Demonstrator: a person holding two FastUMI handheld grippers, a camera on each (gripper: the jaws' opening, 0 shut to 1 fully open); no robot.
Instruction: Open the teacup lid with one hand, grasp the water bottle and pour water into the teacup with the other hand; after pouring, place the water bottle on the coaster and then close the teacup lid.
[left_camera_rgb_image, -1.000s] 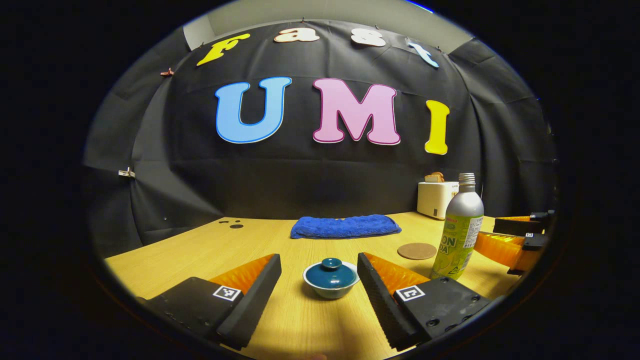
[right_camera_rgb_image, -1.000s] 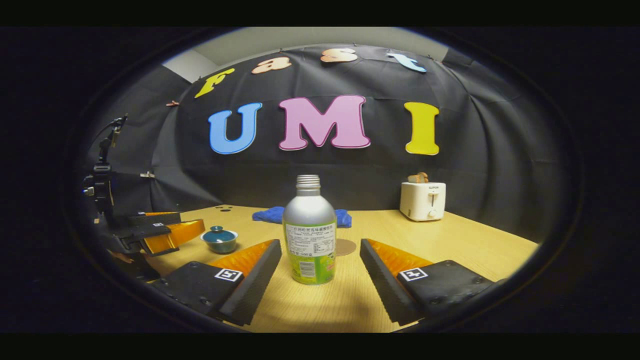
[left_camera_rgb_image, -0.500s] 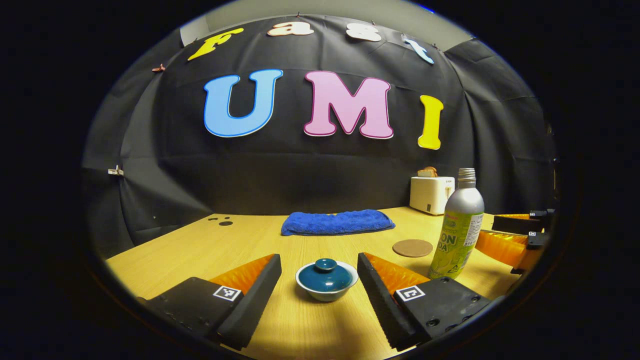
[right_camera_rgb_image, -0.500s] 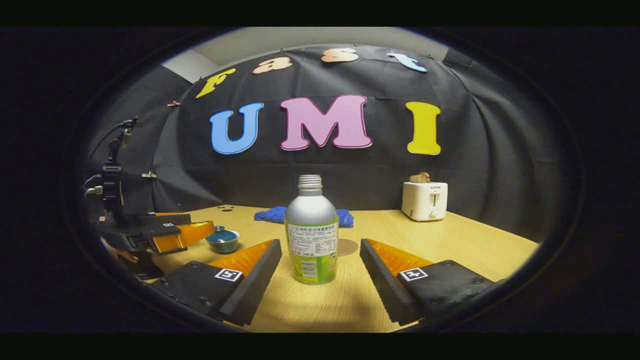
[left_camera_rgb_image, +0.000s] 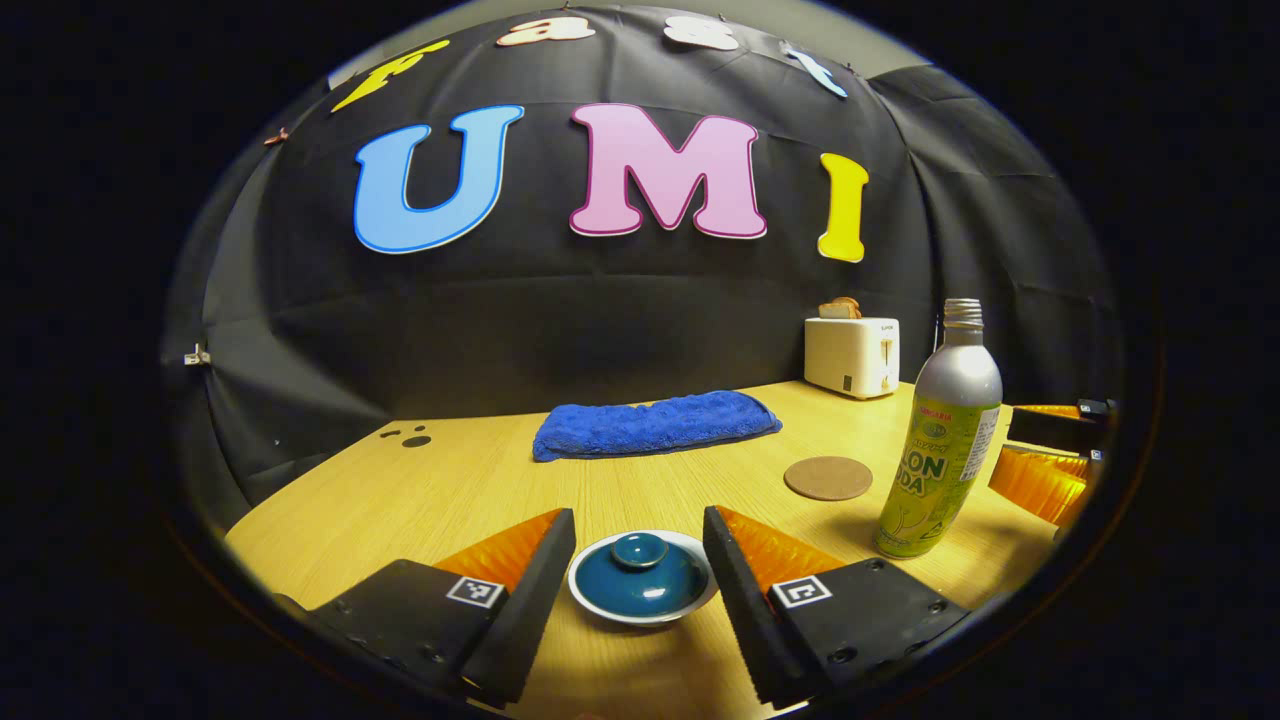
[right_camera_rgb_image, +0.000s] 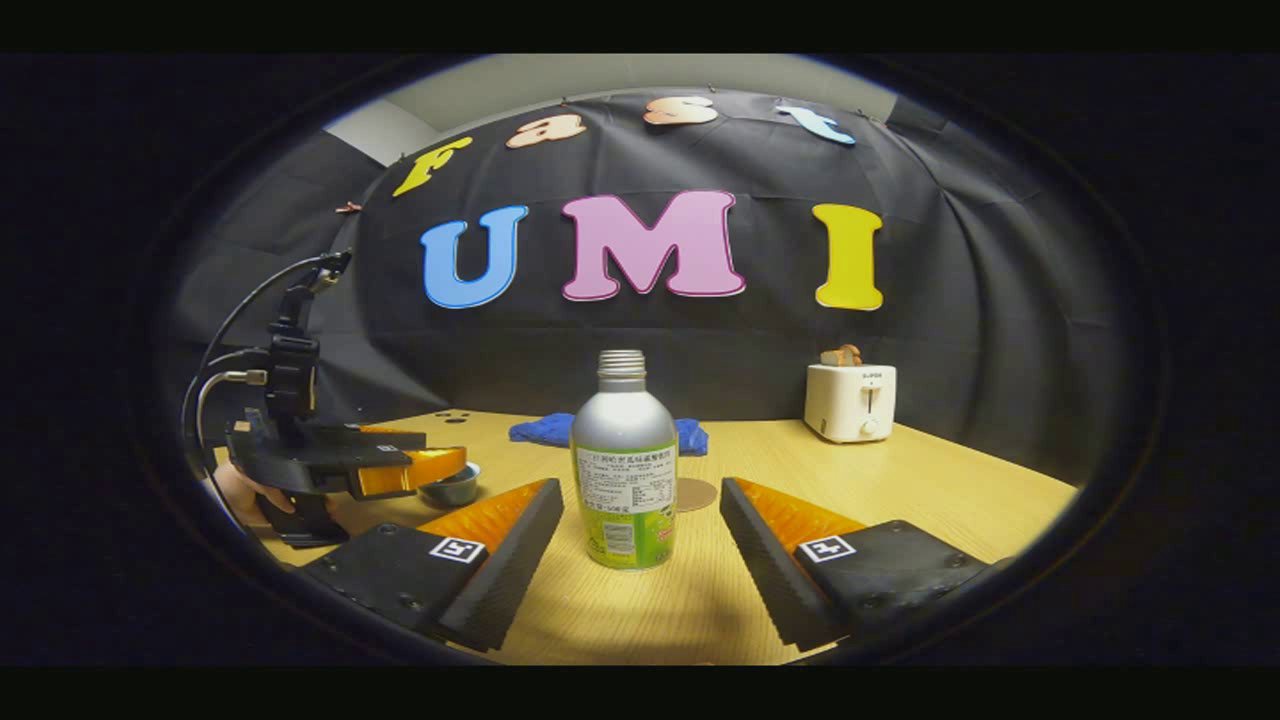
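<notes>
A pale wooden table (left_camera_rgb_image: 470, 480) is filling the floor of the booth, with black cloth hanging behind it. At its far edge a blue towel (left_camera_rgb_image: 655, 424) is lying flat and a white toaster (left_camera_rgb_image: 851, 356) is standing with bread in its slots.

The left gripper (left_camera_rgb_image: 638, 575) is hovering with its fingers spread wide, and the teacup (left_camera_rgb_image: 641, 586) is sitting on the table directly between them, apart from both, its lid (left_camera_rgb_image: 640, 572) on and the knob pointing straight up. Ahead and to that gripper's right a round cork coaster (left_camera_rgb_image: 828, 477) is lying bare.

The right gripper (right_camera_rgb_image: 640, 560) is also standing spread, flanking the water bottle (right_camera_rgb_image: 623, 465) without touching it. The bottle is standing upright, its long axis vertical and its uncapped neck pointing up.

The right gripper view is showing a hand (right_camera_rgb_image: 245, 492) gripping the left tool's handle and cables looping above it, and the bottle's printed back panel; the left gripper view is showing the cup's lid from above and the bottle's front label.
</notes>
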